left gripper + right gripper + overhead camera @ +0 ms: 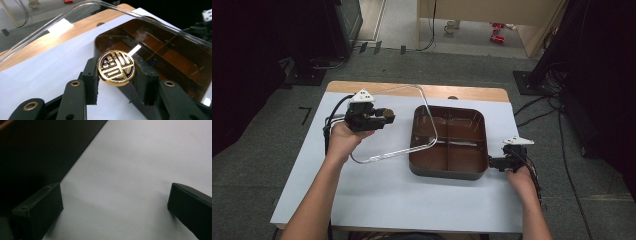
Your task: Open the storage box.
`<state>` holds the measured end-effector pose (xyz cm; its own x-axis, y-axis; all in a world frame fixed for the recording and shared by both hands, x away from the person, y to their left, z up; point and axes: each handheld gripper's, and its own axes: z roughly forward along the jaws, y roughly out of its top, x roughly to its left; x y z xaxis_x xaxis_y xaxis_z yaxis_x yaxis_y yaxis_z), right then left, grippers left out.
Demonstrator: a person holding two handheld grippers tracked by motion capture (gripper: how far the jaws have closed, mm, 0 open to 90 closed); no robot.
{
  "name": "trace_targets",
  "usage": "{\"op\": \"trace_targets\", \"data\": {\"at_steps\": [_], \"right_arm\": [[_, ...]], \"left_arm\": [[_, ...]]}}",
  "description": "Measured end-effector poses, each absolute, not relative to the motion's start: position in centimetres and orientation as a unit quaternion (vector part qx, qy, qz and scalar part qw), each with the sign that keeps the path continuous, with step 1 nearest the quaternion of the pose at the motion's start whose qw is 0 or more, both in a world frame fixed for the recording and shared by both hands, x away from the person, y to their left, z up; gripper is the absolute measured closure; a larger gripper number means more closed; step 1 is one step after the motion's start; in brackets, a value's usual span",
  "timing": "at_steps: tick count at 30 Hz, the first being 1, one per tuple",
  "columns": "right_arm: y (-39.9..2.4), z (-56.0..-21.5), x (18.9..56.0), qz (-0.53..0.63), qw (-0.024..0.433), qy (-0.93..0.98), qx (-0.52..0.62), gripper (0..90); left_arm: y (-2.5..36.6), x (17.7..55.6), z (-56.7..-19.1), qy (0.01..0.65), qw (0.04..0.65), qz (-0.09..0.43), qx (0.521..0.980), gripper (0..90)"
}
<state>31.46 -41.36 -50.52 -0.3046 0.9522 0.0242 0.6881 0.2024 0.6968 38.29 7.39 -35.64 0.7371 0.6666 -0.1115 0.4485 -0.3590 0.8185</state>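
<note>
The left gripper's (116,68) two black fingers (90,75) are closed on a round gold knob with a raised cut-out emblem (116,68), one pad pressing on each side of its rim, so the gap between them is just the width of the knob. That knob is the handle of a clear, rounded-rectangular glass lid (399,120), which the left gripper (384,116) holds tilted above the surface: in the high view the lid's right edge hangs over the left part of a brown square tray with four compartments (472,172), while its left part is over the white sheet covering the surface (387,195). Through the glass, in the left gripper view, the tray's brown dividers (160,53) and the bare wooden edge of the surface (50,41) can be seen. The right gripper's (115,202) fingers (40,207) stand wide apart with nothing between them, only the white sheet (140,160) beneath; one finger is just beside the tray's dark outer wall (37,152), though whether it touches the wall I cannot tell. In the high view the right gripper (493,162) rests low at the tray's right front corner, with the person's right hand (521,180) behind it and the left hand (343,137) gripping the other gripper's body.
</note>
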Motion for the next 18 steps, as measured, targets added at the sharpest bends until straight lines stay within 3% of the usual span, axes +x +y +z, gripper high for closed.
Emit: {"op": "trace_targets", "data": {"at_steps": [18], "right_arm": [[-41.4,-50.5,31.5,0.311,0.213,0.745,0.55,0.0]], "left_arm": [[13.1,41.4,-39.3,0.412,0.428,0.122,0.795,58.9]]}}
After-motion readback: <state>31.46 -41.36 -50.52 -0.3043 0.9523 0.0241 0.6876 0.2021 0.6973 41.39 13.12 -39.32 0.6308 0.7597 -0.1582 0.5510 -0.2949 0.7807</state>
